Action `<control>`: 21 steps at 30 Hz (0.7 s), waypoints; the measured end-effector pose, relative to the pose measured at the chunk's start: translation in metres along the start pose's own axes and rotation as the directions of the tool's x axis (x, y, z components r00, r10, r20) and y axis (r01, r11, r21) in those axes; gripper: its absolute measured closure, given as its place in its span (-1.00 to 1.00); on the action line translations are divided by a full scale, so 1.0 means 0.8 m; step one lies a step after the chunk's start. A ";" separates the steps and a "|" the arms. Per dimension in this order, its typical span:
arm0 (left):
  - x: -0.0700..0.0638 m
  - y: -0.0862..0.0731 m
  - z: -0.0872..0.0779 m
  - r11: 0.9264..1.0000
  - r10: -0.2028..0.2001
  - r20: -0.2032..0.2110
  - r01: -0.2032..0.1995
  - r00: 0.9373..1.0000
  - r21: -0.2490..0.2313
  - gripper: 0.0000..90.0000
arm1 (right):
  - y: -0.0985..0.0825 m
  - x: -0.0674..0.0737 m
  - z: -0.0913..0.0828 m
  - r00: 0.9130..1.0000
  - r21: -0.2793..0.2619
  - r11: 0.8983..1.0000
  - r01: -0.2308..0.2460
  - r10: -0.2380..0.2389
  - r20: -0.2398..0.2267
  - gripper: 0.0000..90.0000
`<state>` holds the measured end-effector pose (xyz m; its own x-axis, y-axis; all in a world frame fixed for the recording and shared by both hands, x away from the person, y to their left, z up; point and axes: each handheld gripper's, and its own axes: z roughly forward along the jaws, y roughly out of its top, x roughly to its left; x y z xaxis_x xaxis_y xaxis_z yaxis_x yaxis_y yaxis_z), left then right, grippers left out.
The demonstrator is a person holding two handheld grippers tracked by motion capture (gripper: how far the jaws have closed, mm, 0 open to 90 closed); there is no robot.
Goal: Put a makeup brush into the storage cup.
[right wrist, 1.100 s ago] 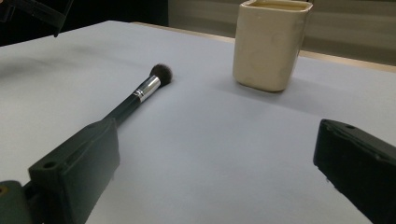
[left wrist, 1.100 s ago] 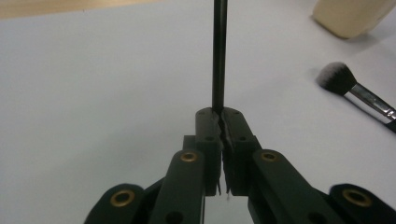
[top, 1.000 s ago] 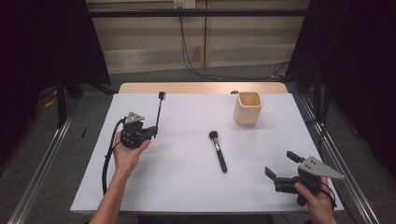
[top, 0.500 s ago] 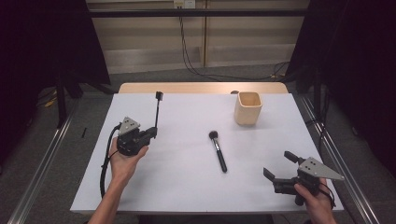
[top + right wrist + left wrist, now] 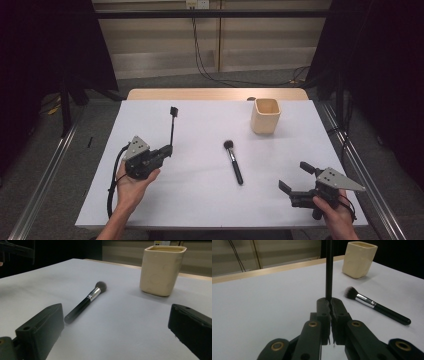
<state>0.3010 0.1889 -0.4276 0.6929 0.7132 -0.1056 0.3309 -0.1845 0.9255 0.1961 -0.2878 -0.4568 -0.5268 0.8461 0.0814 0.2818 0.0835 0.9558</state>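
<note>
Cream cup (image 5: pixel 265 115): upright at the far right of the white table (image 5: pixel 200 200); inside hidden from the high view.

Thin black brush (image 5: pixel 172 127): clamped by its handle end in the left gripper (image 5: pixel 167 149), jaws fully closed on it; square head pointing to the table's far edge, at the left.

Powder brush (image 5: pixel 233 161): flat at mid-table, bristles toward the cup, between the two grippers and touching neither.

Right gripper (image 5: pixel 296 179): near right corner, jaws wide apart, holding nothing.
</note>
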 end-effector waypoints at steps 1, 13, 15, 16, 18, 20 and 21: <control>-0.002 -0.001 0.000 1.000 -0.003 0.011 0.003 1.000 -0.003 0.92 | 0.000 0.001 0.001 1.000 0.001 1.000 -0.002 0.002 -0.006 -1.00; -0.027 -0.006 0.009 0.999 -0.010 0.067 0.013 0.998 -0.040 0.92 | 0.021 0.013 0.019 0.994 -0.012 1.000 -0.024 0.022 -0.103 -0.97; -0.032 -0.006 0.011 0.999 -0.004 0.071 0.007 0.997 -0.046 0.92 | 0.025 0.016 0.022 0.991 -0.020 0.999 -0.031 0.028 -0.129 -0.98; -0.033 -0.005 0.013 0.999 -0.012 0.085 0.016 0.996 -0.047 0.92 | 0.027 0.018 0.023 0.991 -0.023 0.999 -0.029 0.026 -0.135 -0.98; -0.038 -0.004 0.015 0.998 -0.018 0.096 0.023 0.995 -0.052 0.92 | 0.032 0.020 0.026 0.988 -0.033 0.999 -0.030 0.025 -0.152 -0.98; -0.042 -0.003 0.015 0.998 -0.012 0.111 0.019 0.994 -0.054 0.92 | 0.037 0.022 0.029 0.986 -0.045 0.998 -0.037 0.029 -0.165 -0.98; -0.045 -0.003 0.016 0.998 -0.014 0.121 0.021 0.993 -0.054 0.92 | 0.040 0.023 0.032 0.985 -0.052 0.998 -0.039 0.030 -0.171 -0.98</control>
<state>0.2836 0.1545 -0.4305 0.7602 0.6291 -0.1620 0.3106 -0.1329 0.9412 0.2157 -0.2559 -0.4316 -0.6479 0.7454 0.1568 0.2603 0.0232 0.9653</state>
